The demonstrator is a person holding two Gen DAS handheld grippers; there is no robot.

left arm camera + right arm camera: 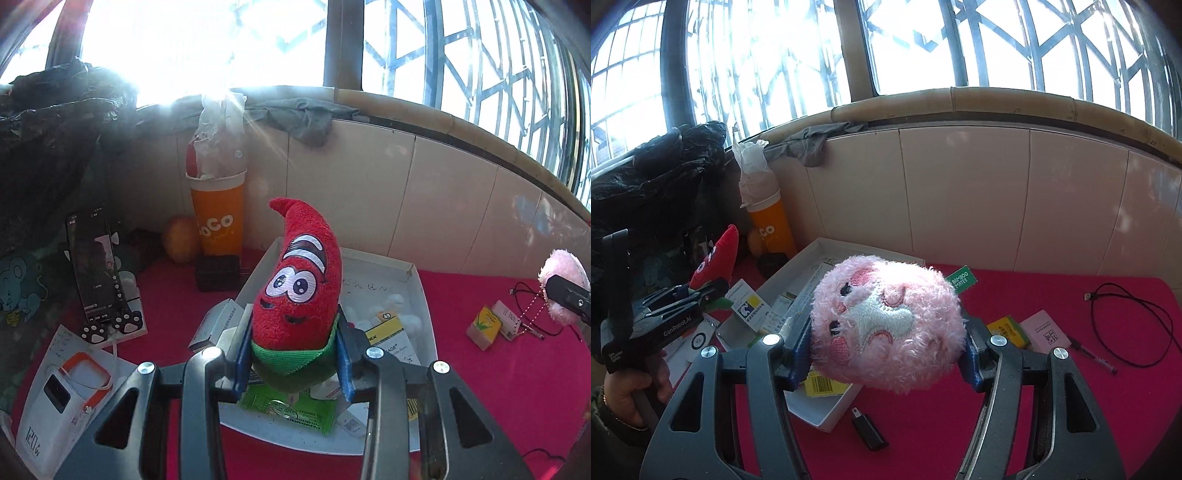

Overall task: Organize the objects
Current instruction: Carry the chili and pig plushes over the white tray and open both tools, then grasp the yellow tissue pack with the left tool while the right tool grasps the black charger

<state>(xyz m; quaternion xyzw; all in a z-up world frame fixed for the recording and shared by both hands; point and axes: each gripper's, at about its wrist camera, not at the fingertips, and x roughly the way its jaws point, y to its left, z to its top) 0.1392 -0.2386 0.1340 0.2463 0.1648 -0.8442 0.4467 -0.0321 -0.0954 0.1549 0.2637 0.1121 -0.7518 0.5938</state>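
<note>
A red chili plush [301, 280] with a cartoon face and green base stands upright in my left gripper [293, 354], whose blue pads press its green end. It hangs over the white tray [417, 291]. The same red chili plush [716, 258] shows at the left of the right wrist view, in the left gripper [701, 293]. My right gripper [886, 350] is shut on a fluffy pink round plush [886, 325], held above the tray's [827, 417] right edge. The pink plush [563, 284] also peeks in at the right edge of the left wrist view.
The tray holds several cards and packets. On the red cloth lie a black USB stick [870, 430], a yellow box [1006, 328], a pink card [1047, 332], a pen [1093, 354] and a black cable [1134, 325]. At left stand an orange cup [218, 218], a phone [96, 266] and a power bank [55, 402].
</note>
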